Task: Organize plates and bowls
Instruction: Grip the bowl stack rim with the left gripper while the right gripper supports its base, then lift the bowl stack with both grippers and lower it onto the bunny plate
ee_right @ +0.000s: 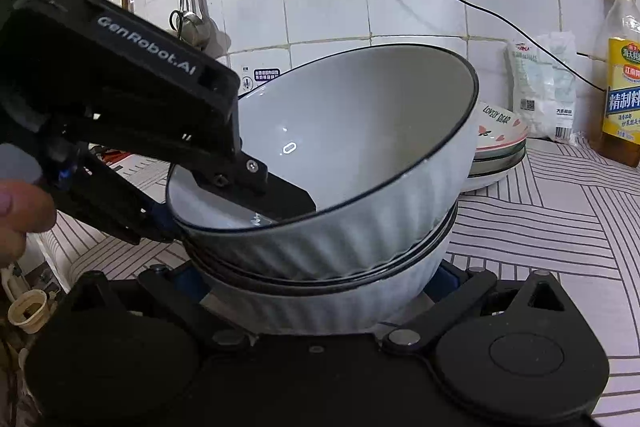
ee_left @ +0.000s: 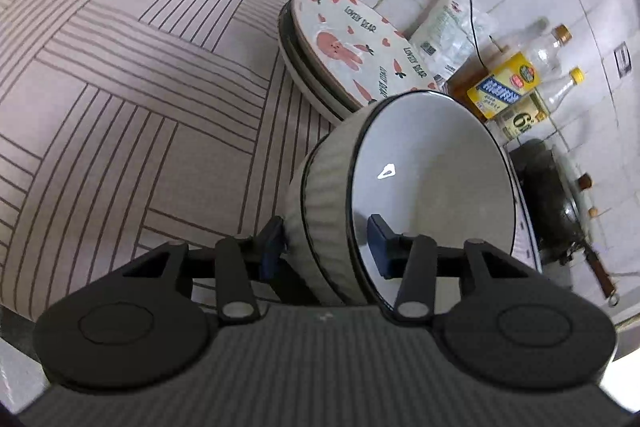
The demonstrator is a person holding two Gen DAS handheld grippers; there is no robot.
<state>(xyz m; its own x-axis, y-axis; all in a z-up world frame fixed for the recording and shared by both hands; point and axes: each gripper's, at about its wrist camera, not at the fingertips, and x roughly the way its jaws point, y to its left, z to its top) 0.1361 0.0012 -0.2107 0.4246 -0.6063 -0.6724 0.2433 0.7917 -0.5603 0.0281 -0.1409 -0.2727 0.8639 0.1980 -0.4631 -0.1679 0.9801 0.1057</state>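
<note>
Fingers (ee_left: 378, 241) of the left gripper (ee_left: 326, 245) pinch the wall of the top bowl (ee_left: 432, 179): one pad lies inside the bowl, the other presses the ribbed outer side. Seen by the right wrist camera, this bowl (ee_right: 340, 163) sits tilted in a stack of like bowls, its rim raised toward 2 o'clock, with the left gripper (ee_right: 256, 203) entering from 9 o'clock. Right gripper (ee_right: 316, 279) fingers stand wide apart on either side of the bottom bowl (ee_right: 320, 307); whether they touch it cannot be told. At 2 o'clock of the bowls, close behind them, a stack of plates (ee_right: 500, 147) rests on the striped counter mat (ee_right: 560, 235), the uppermost printed with a rabbit (ee_left: 340, 47). Farther out stand oil bottles (ee_right: 620, 75) and a white bag (ee_right: 548, 87) against the tiled wall (ee_right: 320, 7).
</note>
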